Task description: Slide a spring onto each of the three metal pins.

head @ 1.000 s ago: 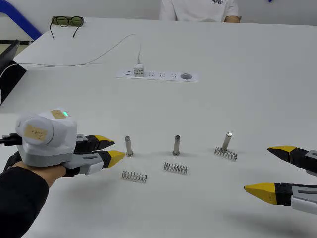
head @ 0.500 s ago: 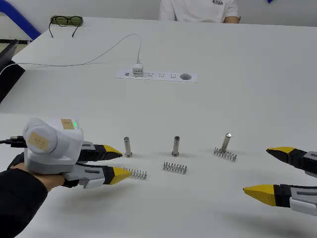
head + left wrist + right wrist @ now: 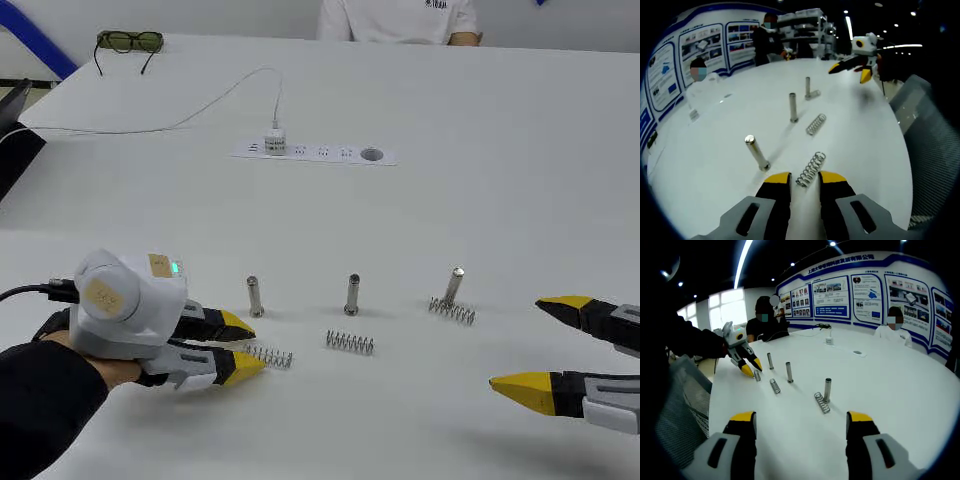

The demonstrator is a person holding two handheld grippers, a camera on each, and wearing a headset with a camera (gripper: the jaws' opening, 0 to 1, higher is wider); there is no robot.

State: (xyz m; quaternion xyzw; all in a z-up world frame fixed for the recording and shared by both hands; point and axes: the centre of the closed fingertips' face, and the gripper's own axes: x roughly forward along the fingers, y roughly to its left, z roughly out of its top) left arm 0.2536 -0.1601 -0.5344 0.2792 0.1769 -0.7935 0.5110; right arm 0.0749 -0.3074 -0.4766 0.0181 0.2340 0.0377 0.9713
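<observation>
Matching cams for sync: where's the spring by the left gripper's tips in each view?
Head view: spring lower left of centre, at the left gripper tips.
Left gripper view: spring bottom centre, near end between the open jaws.
Right gripper view: spring left of centre, beside the left gripper yellow tips.
Shared landmark: the end pin standing beside it.

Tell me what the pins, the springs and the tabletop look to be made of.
The pins look like polished steel: silver-grey, with bright highlights along the shafts. The springs seem thin bare metal wire, probably steel: grey coils with small glints. The tabletop is white and matte, with soft shadows, perhaps laminate or painted board.
</observation>
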